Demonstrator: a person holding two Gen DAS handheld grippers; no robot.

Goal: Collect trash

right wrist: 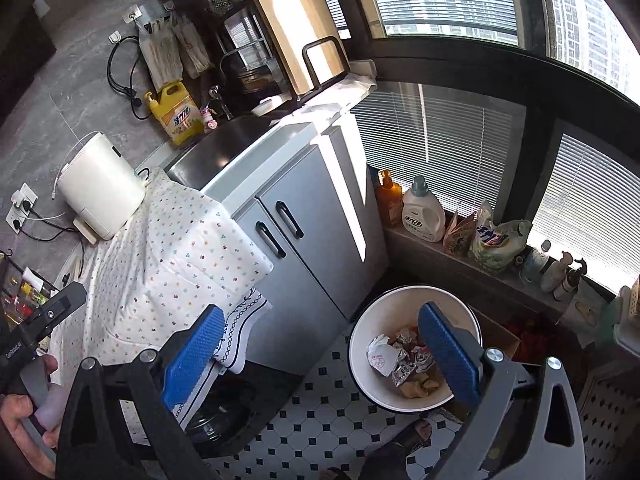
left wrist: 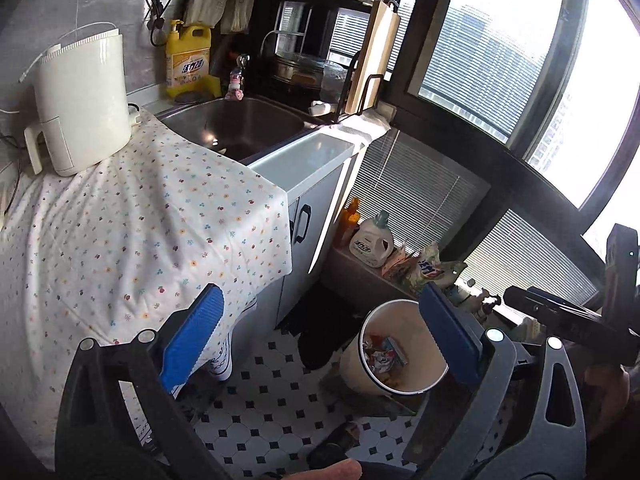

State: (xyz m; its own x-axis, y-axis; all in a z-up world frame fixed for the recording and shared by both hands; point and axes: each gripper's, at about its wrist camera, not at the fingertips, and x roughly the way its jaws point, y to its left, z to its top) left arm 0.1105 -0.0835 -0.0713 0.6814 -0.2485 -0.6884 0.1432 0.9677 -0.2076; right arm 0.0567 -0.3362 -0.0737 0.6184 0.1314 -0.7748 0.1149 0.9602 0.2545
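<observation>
Left gripper: the left gripper (left wrist: 320, 340) is seen with its blue pads spread wide and nothing between them; it is held above the floor, tilted down toward the bin.
Right gripper: the right gripper (right wrist: 324, 354) is likewise spread wide and empty, held over the floor beside the cabinet.
Trash bin: a white round bin (right wrist: 362, 364) is seen standing on the tiled floor (right wrist: 320, 412), between the grey sink cabinet (right wrist: 320, 240) and the window ledge.
Trash: crumpled foil and paper wrappers (right wrist: 400, 360) are seen lying inside the bin, well below its rim.
Done so far: the trash in view is judged to be already deposited, since both grippers are empty and the wrappers lie in the bin.
Left to do: no loose litter can be made out on the flowered cloth (left wrist: 132, 220) or on the visible floor; the task is judged near its end, unless more trash lies outside the views.
Uncertain: the packets on the ledge (right wrist: 492, 240) are read as household supplies, not trash, though this cannot be settled.
</observation>
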